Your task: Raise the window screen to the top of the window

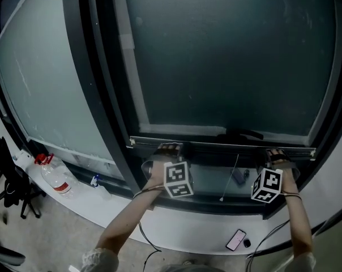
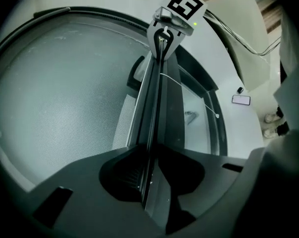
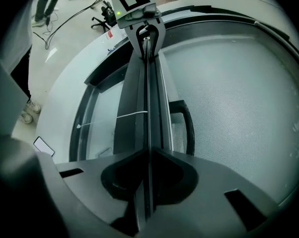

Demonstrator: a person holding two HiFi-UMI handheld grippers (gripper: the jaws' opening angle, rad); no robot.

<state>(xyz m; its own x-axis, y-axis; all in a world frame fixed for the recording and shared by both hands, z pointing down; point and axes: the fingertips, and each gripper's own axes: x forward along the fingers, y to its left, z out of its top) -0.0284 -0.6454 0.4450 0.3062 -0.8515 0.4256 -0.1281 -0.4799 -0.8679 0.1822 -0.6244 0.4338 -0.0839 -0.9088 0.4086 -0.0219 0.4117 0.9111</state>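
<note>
The window screen's dark mesh (image 1: pixel 227 55) hangs low in the frame, and its grey bottom bar (image 1: pixel 227 146) runs across just above the sill. My left gripper (image 1: pixel 170 149) sits at the bar's left part and my right gripper (image 1: pixel 276 152) at its right part. In the left gripper view the bar (image 2: pixel 154 108) runs straight in between the left gripper's (image 2: pixel 150 150) jaws, with a sliver of gap showing. The right gripper view shows the same bar (image 3: pixel 147 93) between the right gripper's (image 3: pixel 149 152) jaws. A black handle (image 3: pixel 189 128) sits mid-bar.
A white pull cord (image 1: pixel 233 177) dangles below the bar. On the sill (image 1: pixel 176 220) lie a phone (image 1: pixel 236 239), a large water bottle (image 1: pixel 53 177) and a small spray bottle (image 1: pixel 97 181). A black chair (image 1: pixel 9 180) stands at the far left. Cables trail from both wrists.
</note>
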